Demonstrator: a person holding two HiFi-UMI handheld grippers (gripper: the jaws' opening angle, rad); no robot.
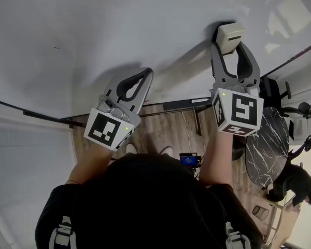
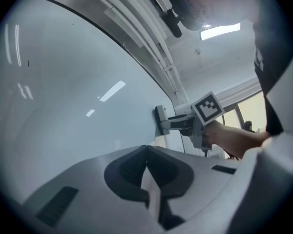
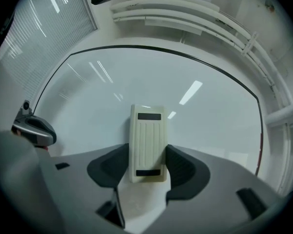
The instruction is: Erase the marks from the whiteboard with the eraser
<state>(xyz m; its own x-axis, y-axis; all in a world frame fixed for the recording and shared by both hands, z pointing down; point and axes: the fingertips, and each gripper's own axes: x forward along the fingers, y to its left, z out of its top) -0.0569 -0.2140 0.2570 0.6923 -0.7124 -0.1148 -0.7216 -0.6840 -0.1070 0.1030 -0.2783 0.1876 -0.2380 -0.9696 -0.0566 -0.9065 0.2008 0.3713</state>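
Observation:
The whiteboard (image 1: 93,35) fills the upper part of the head view and looks almost wholly white; only a tiny dark speck (image 1: 56,47) shows at its left. My right gripper (image 1: 230,46) is shut on the cream ribbed eraser (image 1: 231,34), whose face is pressed flat to the board. In the right gripper view the eraser (image 3: 147,143) sits upright between the dark pads (image 3: 183,167). My left gripper (image 1: 146,74) is shut on nothing, held near the board's lower edge, left of the eraser. Seen from the left gripper view, the eraser (image 2: 161,121) touches the board (image 2: 63,96).
A dark frame edge and tray (image 1: 181,105) run along the board's bottom. Below lie a wooden floor (image 1: 166,131), a round dark marble table (image 1: 267,144) and chairs (image 1: 300,113) at the right. Window blinds (image 3: 39,33) hang left of the board.

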